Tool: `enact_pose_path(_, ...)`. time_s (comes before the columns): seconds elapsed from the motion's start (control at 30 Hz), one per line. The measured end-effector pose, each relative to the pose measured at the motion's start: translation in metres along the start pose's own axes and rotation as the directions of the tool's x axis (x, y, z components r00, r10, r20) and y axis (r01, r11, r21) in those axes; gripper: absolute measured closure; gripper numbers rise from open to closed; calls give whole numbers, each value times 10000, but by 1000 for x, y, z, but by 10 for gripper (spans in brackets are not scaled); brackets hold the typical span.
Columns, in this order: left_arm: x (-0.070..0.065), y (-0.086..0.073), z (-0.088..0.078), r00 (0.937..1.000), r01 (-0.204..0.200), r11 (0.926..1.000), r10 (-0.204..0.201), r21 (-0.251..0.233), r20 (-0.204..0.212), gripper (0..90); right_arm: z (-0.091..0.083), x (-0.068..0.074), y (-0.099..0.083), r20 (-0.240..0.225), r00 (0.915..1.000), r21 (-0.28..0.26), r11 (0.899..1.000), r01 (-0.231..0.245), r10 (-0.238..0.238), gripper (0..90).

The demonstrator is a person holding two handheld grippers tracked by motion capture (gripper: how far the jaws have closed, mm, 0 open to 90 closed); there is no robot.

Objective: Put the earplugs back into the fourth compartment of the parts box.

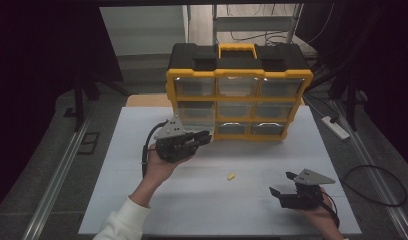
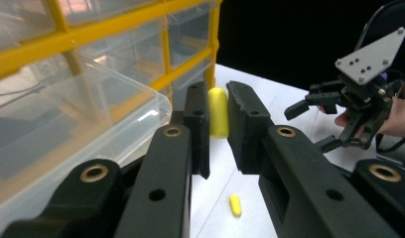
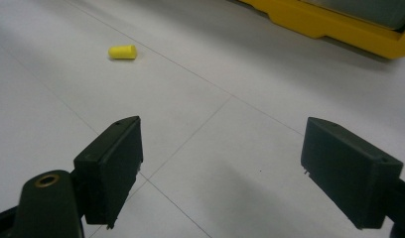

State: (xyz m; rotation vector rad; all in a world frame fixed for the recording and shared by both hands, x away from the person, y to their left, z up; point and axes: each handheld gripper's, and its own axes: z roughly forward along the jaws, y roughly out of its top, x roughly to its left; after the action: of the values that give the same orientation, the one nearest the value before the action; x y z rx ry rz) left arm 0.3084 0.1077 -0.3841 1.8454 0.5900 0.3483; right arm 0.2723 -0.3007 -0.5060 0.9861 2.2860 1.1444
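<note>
Nearest to me, my left jaws (image 2: 218, 131) stand almost closed, pinching a small yellow foam earplug (image 2: 218, 113) between their tips, with only its rounded end poking out above the pads. Just to one side of them is the clear plastic drawer (image 2: 86, 119) pulled out of the yellow-framed organizer (image 1: 239, 98), its rim close to the nearer jaw. A second yellow earplug (image 2: 235, 205) lies loose on the white table (image 1: 142, 200) below, well apart from the organizer and from both hands. My right jaws (image 3: 223, 168) hang wide open over the table with nothing between them, held low near the table's near edge. The risk, as I judge it, sits in the grip: the plug is soft and rounded, and held only at the tips it could squirm sideways or pop free if I tilt my wrist or bump the drawer's rim on the way over. Let go too early and it would land on the table beside the drawer, or bounce off the rim. The loose plug could also roll if my sleeve brushes it.
</note>
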Motion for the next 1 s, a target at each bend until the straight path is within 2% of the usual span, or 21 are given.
enact_pose_path(0.37, 11, 2, -9, 9991, 182, 9995, -191, -251, -366, 792, 0, 0, 0, 43, 10000, -14, 10000, 6, -6, 174)
enact_pose_path(0.57, 20, 4, -4, 9979, 285, 9994, -295, -178, -582, 791, 0, 0, 0, 59, 10000, -21, 10000, -6, 6, 174)
enact_pose_path(0.7, 31, 7, -1, 9961, 505, 9984, -520, -240, -706, 790, -1, -1, 0, 102, 9999, -41, 10000, -16, 16, 174)
enact_pose_path(1.0, 51, 16, 8, 9920, 646, 9979, -647, -45, -1081, 788, -1, -1, 0, 91, 10000, -32, 10000, -35, 35, 174)
